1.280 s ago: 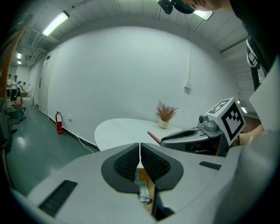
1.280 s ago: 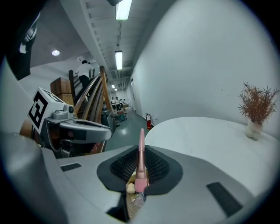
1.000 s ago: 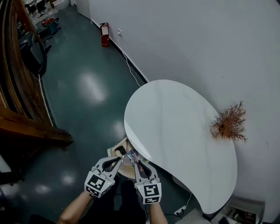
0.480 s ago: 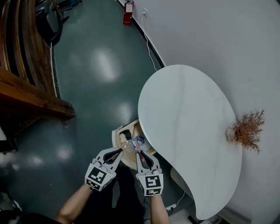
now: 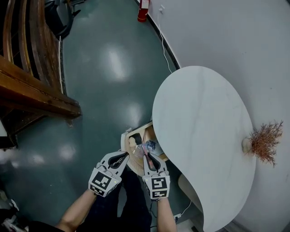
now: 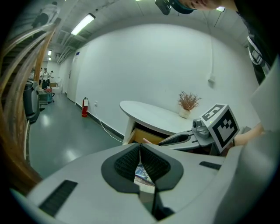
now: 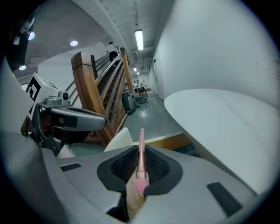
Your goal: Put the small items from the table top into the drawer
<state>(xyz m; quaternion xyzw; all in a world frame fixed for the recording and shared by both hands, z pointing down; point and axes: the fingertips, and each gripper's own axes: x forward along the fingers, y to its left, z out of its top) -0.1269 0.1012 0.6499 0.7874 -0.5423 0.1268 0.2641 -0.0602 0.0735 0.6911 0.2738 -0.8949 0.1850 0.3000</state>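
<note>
A glossy dark-teal floor [image 5: 104,90] runs along a white wall [image 5: 235,45]. A red fire extinguisher [image 5: 143,10] stands at the foot of that wall, with a thin white cable [image 5: 166,50] trailing along the base nearby. A dried brown plant [image 5: 264,141] sits against the wall. Opposite the wall, a dark wooden staircase [image 5: 31,81] rises, and a strip light [image 7: 139,39] glows on the ceiling.

The desk [image 5: 204,122] was topped in smooth, stone-like white. The drawer [image 7: 176,141] was built of pale wood. The floor [image 5: 104,81] was coated glossy. The right gripper [image 7: 141,147] was moulded in matt grey plastic, its pads [image 7: 158,166] ribbed black; the pen [image 7: 141,135] was finished satin pink.
</note>
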